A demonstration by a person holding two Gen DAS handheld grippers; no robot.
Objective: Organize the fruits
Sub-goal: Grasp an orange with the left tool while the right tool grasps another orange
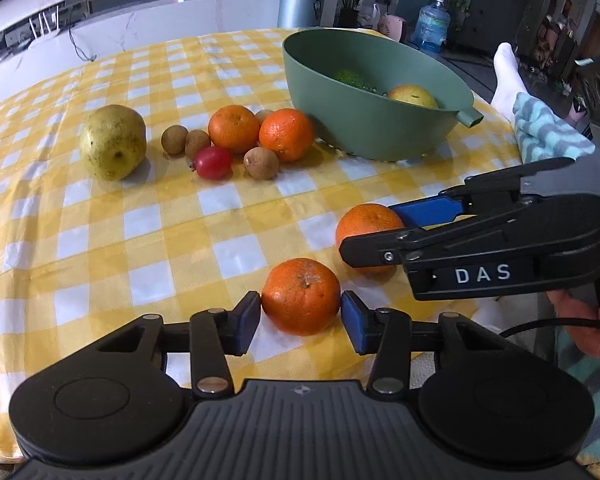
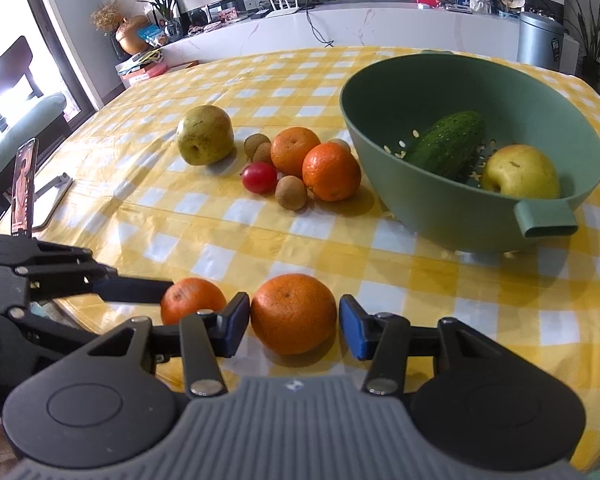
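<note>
Left wrist view: a counter (image 1: 140, 240) covered by a yellow-and-white checked cloth is seen, with a green bowl (image 1: 300, 64) standing at its far right. Well to the left of the bowl a yellow-green pear (image 1: 114, 142) is laid. Between the pear and the bowl a cluster is gathered: small brown longans (image 1: 175, 140), a red cherry tomato (image 1: 213, 163), and two loose oranges (image 1: 287, 134), the right one lying just beside the bowl's wall. In front of the bowl, toward the near edge, the left-hand orange (image 1: 301, 296) is set on the cloth. It is bracketed by the left gripper (image 1: 301, 322), whose blue pads are pressed against its two sides, so the fruit is gripped while resting on the counter. Just to its right and closer to the bowl, the right-hand orange (image 1: 368, 224) is enclosed by the right gripper (image 1: 369, 229), which is held by a hand (image 1: 580, 320) at the frame's right edge.

In the right wrist view, the left-hand orange (image 2: 192, 300) is seen at the left, with a finger of the left gripper reaching it. The right-hand orange (image 2: 294, 314) is clasped between the right gripper's (image 2: 294, 324) pads, in front of the bowl (image 2: 420, 200). Inside the bowl a cucumber (image 2: 446, 144) and a yellow apple (image 2: 520, 170) are held, the apple lying on the right near the spout.
</note>
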